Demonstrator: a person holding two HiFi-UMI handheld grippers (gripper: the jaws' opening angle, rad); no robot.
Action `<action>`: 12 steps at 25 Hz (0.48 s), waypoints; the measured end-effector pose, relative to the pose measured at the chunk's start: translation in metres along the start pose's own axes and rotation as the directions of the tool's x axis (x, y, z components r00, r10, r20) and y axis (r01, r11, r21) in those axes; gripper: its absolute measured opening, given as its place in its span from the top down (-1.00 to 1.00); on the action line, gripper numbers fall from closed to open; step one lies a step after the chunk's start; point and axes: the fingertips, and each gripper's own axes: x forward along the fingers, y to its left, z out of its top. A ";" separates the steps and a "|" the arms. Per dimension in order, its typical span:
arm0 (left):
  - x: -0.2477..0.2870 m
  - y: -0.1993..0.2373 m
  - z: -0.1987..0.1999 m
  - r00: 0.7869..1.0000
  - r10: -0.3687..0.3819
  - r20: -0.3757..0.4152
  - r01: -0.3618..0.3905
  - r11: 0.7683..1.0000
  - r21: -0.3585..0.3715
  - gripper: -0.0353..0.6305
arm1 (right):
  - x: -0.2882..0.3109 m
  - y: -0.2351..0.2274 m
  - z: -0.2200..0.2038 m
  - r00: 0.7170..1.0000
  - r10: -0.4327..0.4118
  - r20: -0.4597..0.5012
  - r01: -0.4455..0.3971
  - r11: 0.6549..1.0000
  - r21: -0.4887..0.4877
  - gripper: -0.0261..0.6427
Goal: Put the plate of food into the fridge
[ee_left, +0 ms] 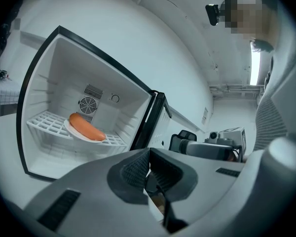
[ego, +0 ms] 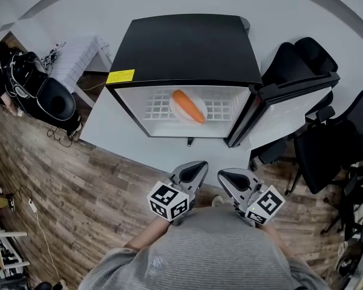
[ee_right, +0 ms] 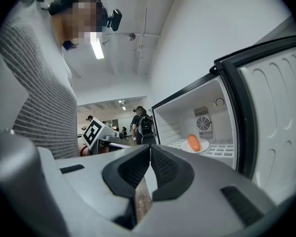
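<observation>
Plate (ego: 176, 109) sits in open fridge (ego: 187, 47) beside chairs (ego: 302, 62); left gripper (ego: 196, 167), right gripper (ego: 227, 175) jaws pressed together.

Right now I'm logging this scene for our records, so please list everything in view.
mini fridge: one, black, on the platform, door open
fridge door: one, white inside, swung right
wire shelf: one, white, inside fridge
plate: one, white, on the shelf
sausage-shaped food: one, orange, on the plate
platform: one, white, under fridge
office chairs: at least two, black, right of fridge
floor: wood-pattern, brown, around platform
bystander: one, dark clothes, far left
left gripper: one, grey, jaws together, empty
right gripper: one, grey, jaws together, empty
</observation>
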 end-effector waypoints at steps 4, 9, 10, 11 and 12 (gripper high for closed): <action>0.002 0.001 0.002 1.000 -0.001 0.001 0.001 1.000 -0.005 0.86 | -0.001 -0.004 -0.002 1.000 -0.019 -0.019 0.019 1.000 -0.010 0.88; 0.002 0.002 0.004 1.000 -0.001 0.005 0.001 1.000 -0.006 0.86 | -0.001 -0.006 -0.003 0.999 -0.034 -0.033 0.033 0.999 -0.021 0.88; 0.002 0.002 0.003 1.000 -0.002 0.004 0.002 1.000 -0.007 0.86 | -0.001 -0.006 -0.003 0.999 -0.033 -0.031 0.033 0.999 -0.018 0.88; 0.003 0.002 0.003 1.000 -0.003 0.004 0.003 1.000 -0.006 0.86 | 0.000 -0.006 -0.002 0.999 -0.033 -0.031 0.033 0.999 -0.017 0.88; 0.003 0.002 0.003 1.000 -0.004 0.003 0.004 1.000 -0.006 0.86 | 0.000 -0.007 -0.003 0.999 -0.034 -0.032 0.034 0.999 -0.017 0.88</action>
